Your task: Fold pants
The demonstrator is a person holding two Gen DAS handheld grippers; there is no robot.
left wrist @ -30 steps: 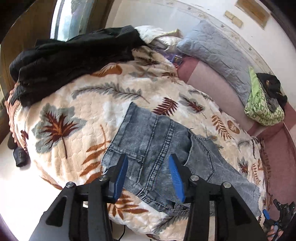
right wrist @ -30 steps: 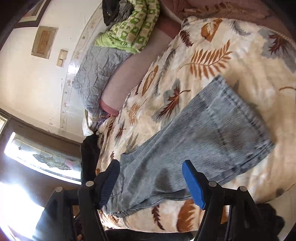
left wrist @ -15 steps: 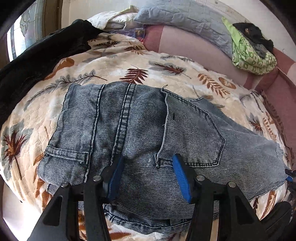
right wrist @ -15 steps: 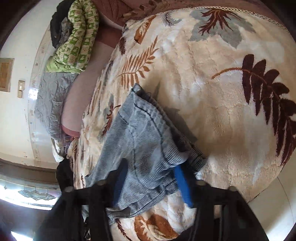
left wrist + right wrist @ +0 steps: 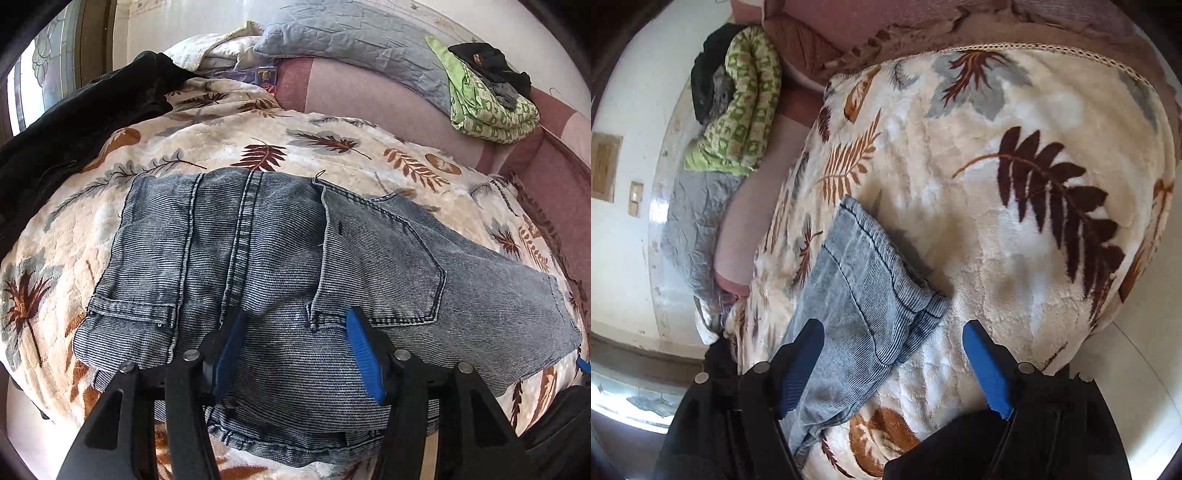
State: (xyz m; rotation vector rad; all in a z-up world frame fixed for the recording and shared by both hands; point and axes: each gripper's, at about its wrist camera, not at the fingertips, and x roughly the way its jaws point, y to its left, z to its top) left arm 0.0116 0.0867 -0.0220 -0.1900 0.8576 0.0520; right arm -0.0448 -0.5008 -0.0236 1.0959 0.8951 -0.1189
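On the leaf-print blanket (image 5: 258, 122) of the bed, grey-blue jeans (image 5: 280, 258) lie folded over, both tools spread open above them.

Across the left wrist view the denim shows its seat side up: a back pocket stitched at the right, a doubled centre seam running down the middle, the waistband bunched at the near edge beneath the left tool (image 5: 293, 350), whose blue pads hang apart over the cloth. From the right wrist view the hem ends of the legs rest stacked on the blanket, and the right tool (image 5: 897, 365) stands wide open, gripping nothing, one pad over the denim and the other over bare blanket. Half a second ago that tool was pinched on the hems; it has since let go, and they now lie flatter.
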